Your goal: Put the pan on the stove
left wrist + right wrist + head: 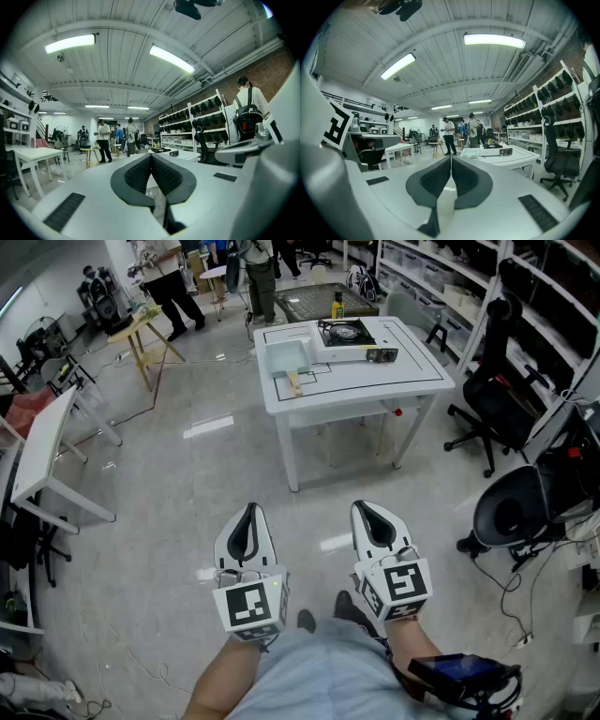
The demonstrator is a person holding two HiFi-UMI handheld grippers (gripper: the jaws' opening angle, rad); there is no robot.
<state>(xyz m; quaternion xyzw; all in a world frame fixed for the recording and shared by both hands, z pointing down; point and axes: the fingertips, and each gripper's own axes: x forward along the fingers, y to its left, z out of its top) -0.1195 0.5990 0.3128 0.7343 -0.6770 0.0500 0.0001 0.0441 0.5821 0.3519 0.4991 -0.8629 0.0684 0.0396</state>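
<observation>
two grippers, left gripper (249,514) and right gripper (368,512), have fingers pressed together on nothing, well apart from the counter (403,379) bearing pan (287,356) and stove (347,333).

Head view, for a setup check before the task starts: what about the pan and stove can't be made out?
- Pan, head view: too far and small to tell whether anything is inside.
- Stove, head view: knob setting too small to read.
- Pan, both gripper views: too small and distant to pick out on the table.

On table (403,378), pan (286,356) lies left of stove (345,333), seemingly touching.
</observation>
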